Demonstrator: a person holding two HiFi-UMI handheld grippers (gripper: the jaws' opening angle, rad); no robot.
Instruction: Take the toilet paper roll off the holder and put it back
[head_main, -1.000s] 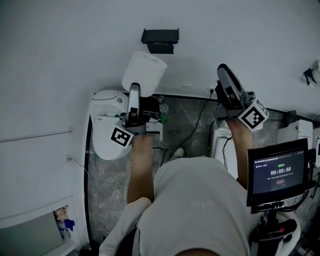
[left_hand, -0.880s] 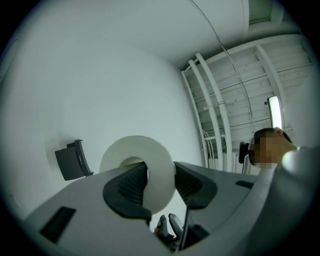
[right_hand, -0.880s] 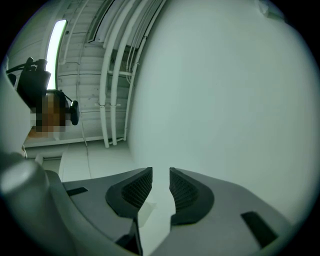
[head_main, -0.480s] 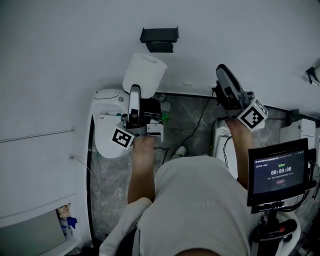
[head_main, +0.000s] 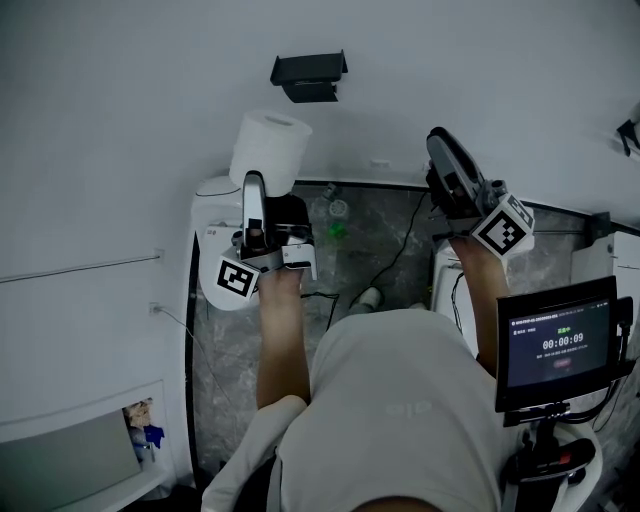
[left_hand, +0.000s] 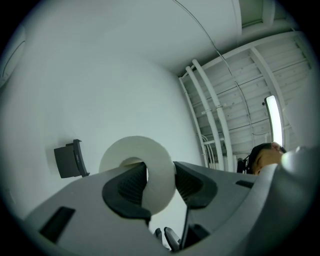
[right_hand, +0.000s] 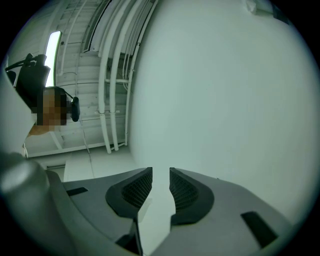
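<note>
Roll status: toilet paper roll (head_main: 270, 150) is off the holder (head_main: 308, 75) and held in the air in front of the white wall.

Head view:
- Roll sits in the upper middle of the frame, below and a little left of the holder, clear of it.
- Roll is white, thick and looks nearly full. It is a plain cylinder with its flat end turned up, and the core opening shows as a small ring on that end.
- Holder is a dark bracket fixed to the wall, with nothing on it.
- Left gripper (head_main: 253, 188) reaches up from the lower left into the underside of the roll.
- Right gripper (head_main: 440, 148) is raised at the upper right, well apart from the roll and holder.
- Toilet (head_main: 212, 245) is on the grey floor below the roll.
- Screen (head_main: 558, 345) stands at the lower right.

Left gripper view:
- Left gripper (left_hand: 160, 182) is clamped on the roll (left_hand: 150, 165). One jaw is inside the hollow core, the other on the outer face, with the paper wall pinched between the pads.
- Round end of the roll faces the camera, smooth and white.
- Holder (left_hand: 70, 159) is at the left of the frame, apart from the roll.

Right gripper view:
- Right gripper (right_hand: 161, 187) has its jaws a little apart, with a narrow gap.
- Nothing is between them, only the bare wall behind.
</note>
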